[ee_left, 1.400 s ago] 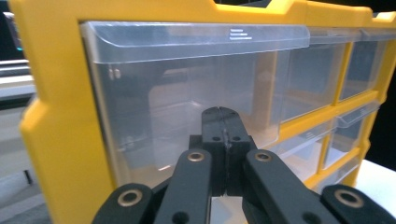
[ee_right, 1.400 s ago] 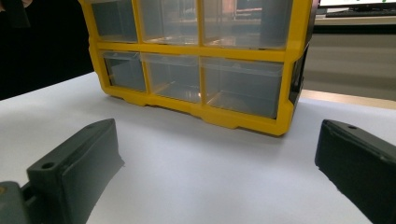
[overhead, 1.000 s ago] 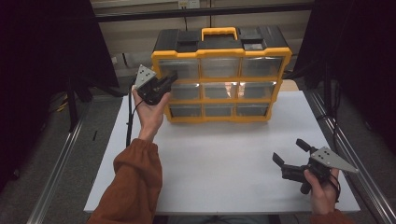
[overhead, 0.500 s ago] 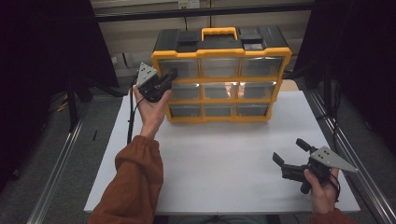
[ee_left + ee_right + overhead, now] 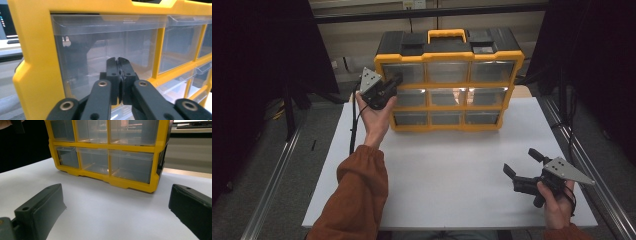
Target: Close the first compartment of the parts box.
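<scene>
A yellow plastic organiser cabinet (image 5: pixel 447 80) with a black top, a yellow carry handle and three rows of three clear plastic drawers stands upright at the far middle of the white desk (image 5: pixel 452 165), its drawer fronts facing the person. The left gripper (image 5: pixel 391 85) is held up at the cabinet's left side, level with the left ends of the top and middle rows, the hand beneath it and an orange-brown sleeve (image 5: pixel 357 195) trailing back to the near edge. In the left gripper view its jaws are pressed together, pad against pad with only a hairline seam between them and nothing caught there; the tips point squarely at the clear front of the top-left drawer (image 5: pixel 107 47), very close to it, though whether they touch the plastic cannot be told. That drawer sits pushed in behind the yellow frame, with a lip along its upper edge. The right gripper (image 5: pixel 523 166) is held low over the near right corner of the desk, well apart from the cabinet, its grey three-cornered plate on top. Its jaws stand wide apart with nothing between them, as the right gripper view shows, and they look across bare white desk toward the bottom row of drawers (image 5: pixel 107 160).
</scene>
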`<state>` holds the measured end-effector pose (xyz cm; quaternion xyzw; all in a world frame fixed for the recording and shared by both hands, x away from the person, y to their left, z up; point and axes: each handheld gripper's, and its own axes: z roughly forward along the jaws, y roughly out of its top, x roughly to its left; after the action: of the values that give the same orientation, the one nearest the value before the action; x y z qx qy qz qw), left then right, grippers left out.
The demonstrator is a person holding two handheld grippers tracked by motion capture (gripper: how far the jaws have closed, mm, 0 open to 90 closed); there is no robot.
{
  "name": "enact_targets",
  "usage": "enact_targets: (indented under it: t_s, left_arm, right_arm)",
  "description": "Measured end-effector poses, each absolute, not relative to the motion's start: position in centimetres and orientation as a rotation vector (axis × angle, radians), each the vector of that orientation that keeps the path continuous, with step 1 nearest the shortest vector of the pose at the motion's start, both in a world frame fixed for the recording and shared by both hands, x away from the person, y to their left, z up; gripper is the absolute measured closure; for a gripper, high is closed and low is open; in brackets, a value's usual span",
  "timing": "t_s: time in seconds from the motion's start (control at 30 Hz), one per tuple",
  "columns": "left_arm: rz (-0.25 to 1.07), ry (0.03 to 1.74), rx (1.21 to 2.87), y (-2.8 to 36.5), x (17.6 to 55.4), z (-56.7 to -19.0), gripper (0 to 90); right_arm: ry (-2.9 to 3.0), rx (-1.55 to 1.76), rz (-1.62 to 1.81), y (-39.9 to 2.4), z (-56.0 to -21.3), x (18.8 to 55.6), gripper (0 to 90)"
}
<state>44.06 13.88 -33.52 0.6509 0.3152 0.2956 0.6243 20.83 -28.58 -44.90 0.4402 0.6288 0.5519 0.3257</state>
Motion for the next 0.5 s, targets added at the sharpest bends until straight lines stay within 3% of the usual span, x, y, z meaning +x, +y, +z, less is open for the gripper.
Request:
enact_targets:
  t_s: [0.3, 0.5]
  left_arm:
    - [0.685, 0.729, 1.53, 13.9, 43.4, -33.5, 70.4]
    - [0.684, 0.753, 1.517, 14.6, 42.6, -33.9, 55.0]
  right_arm:
    - [1.64, 1.152, 1.439, -28.6, -44.8, 20.7, 0.0]
    - [1.643, 1.156, 1.431, -28.5, -44.8, 20.7, 0.0]
